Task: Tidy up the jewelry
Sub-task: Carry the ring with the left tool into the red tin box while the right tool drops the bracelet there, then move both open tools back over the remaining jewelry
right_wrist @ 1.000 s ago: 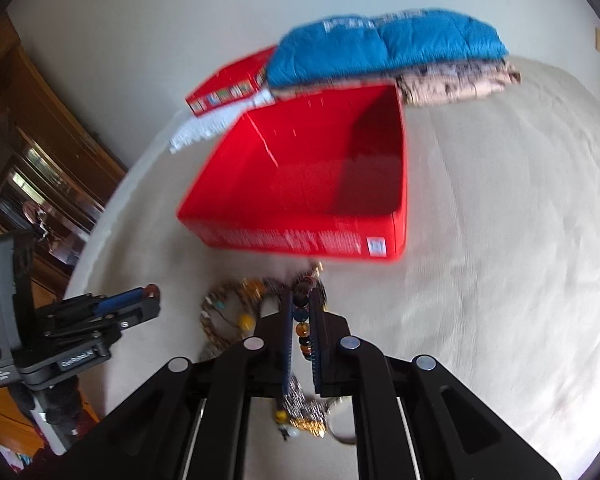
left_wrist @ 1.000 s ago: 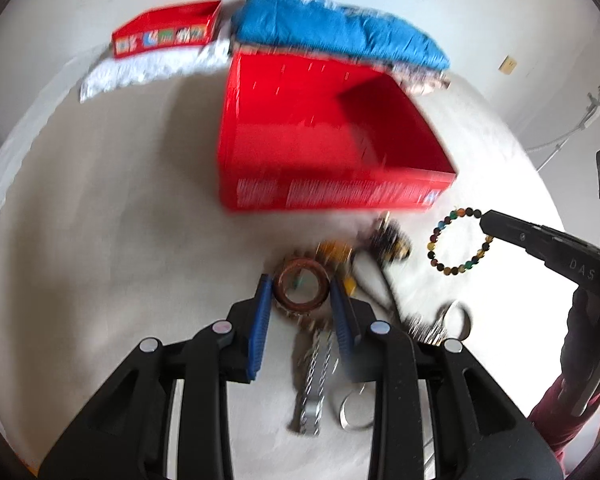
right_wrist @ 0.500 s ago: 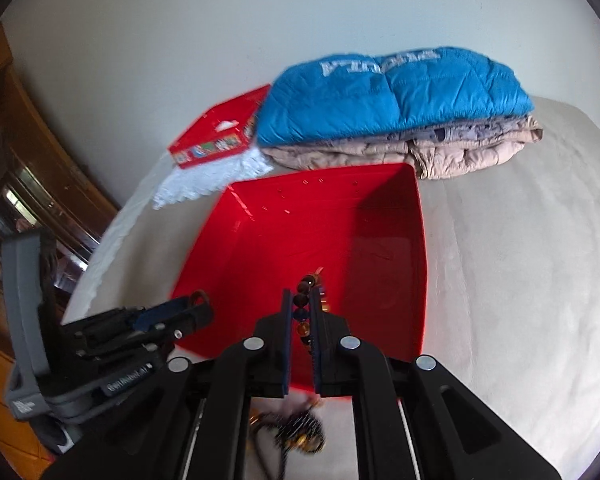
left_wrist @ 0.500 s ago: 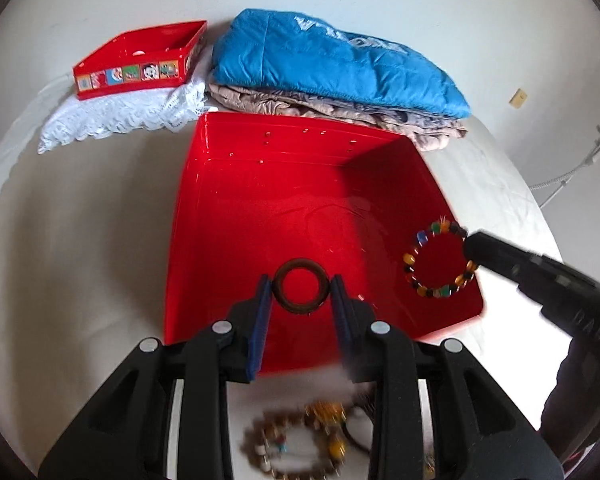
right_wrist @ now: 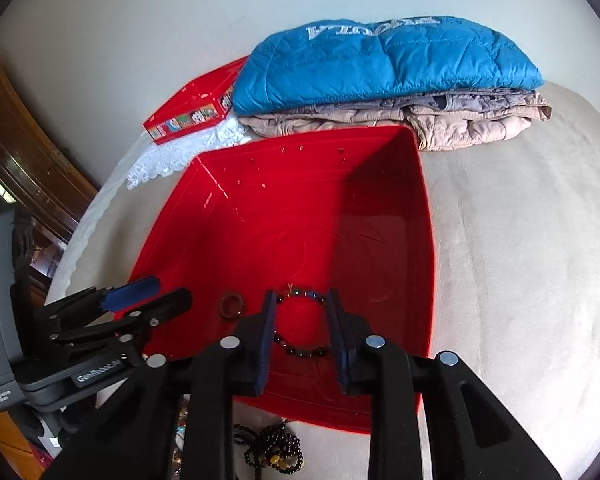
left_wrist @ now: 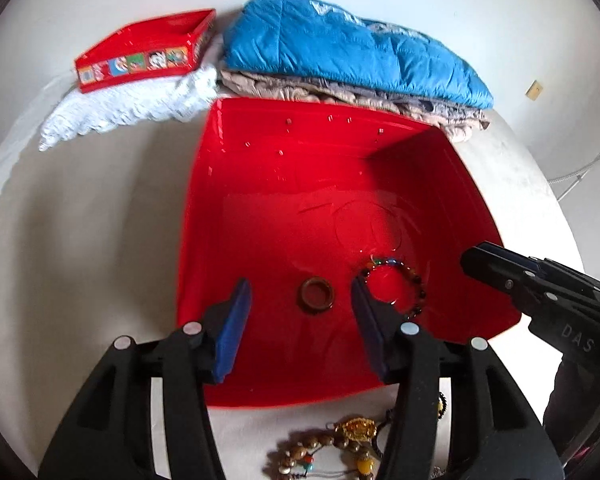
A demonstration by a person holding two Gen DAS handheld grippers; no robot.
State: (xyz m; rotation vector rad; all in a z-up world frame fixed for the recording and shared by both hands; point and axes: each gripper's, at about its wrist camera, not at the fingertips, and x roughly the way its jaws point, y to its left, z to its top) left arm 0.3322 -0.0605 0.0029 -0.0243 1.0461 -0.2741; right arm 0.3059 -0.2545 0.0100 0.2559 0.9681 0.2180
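The big red box (left_wrist: 332,208) sits on a pale cloth-covered bed (left_wrist: 80,240). The left gripper (left_wrist: 302,312) hangs over the box with its 2 blue fingers (left_wrist: 232,332) spread apart; they have just been opening, and they touch nothing. A small brown ring (left_wrist: 316,295) lies flat on the box floor, seen between them. Just beside it lies a bead bracelet (left_wrist: 396,286) with many colors. The right gripper (right_wrist: 300,336) is over the box too, and its fingers (right_wrist: 264,340) have just been opening, with the bracelet lying loose in the box below them. More bead jewelry (left_wrist: 332,448) lies on the bed in front of the box. Behind the box are a folded blue jacket (left_wrist: 340,48) on top of other folded clothes, and a small red tray (left_wrist: 148,54) on white lace (left_wrist: 132,108)
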